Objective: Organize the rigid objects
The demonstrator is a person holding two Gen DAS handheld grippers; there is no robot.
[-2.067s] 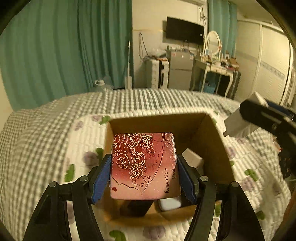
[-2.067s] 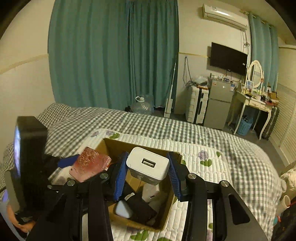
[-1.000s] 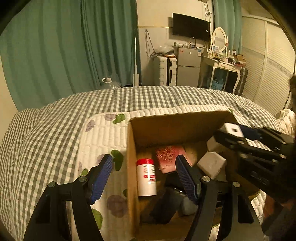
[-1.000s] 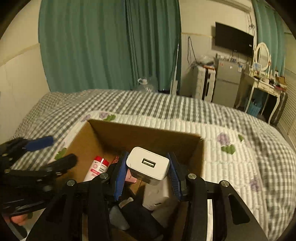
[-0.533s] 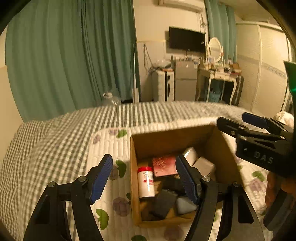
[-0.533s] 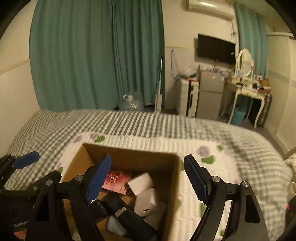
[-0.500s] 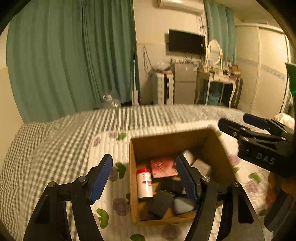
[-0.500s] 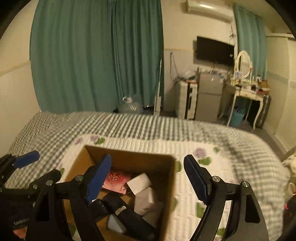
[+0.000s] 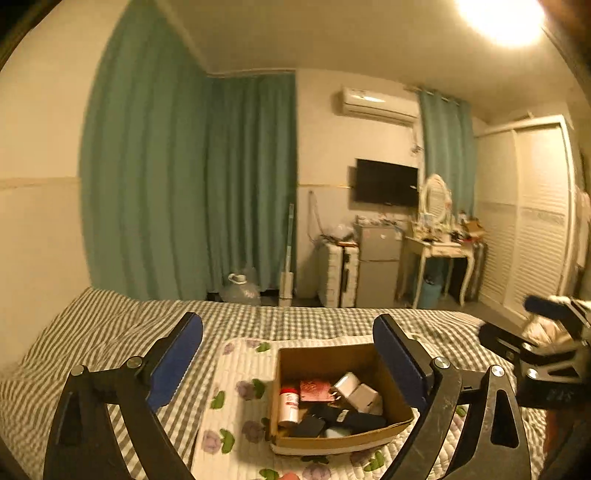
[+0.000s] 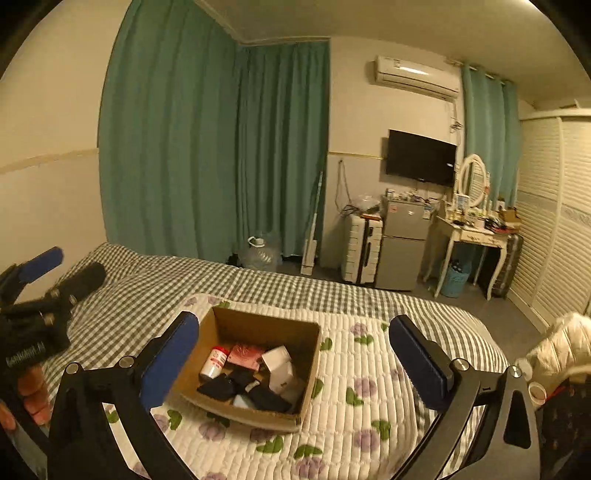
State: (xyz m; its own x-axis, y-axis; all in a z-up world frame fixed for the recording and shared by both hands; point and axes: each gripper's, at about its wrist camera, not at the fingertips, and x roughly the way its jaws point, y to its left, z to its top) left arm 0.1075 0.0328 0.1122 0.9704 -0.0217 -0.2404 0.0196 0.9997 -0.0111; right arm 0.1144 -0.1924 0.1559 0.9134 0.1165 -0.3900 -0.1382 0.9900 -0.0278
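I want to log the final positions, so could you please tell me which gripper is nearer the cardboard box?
Neither clearly. The left gripper and the right gripper both hang open and empty, raised above the cardboard box, one off each side.

Warm yellowish light fills the room, dim overall. In the left wrist view a ceiling lamp (image 9: 502, 16) burns out to a white glare at the top right, and the wall and ceiling around it wash pale. The right wrist view has no lamp in frame and reads more evenly. Both pictures bulge with fisheye distortion: the green curtains (image 10: 207, 147) bow, and black vignette closes the corners. The left view is softer, with the other claw (image 9: 543, 332) smeared at the right edge. Inside the cardboard box (image 10: 258, 323) the dark items sink into shadow.
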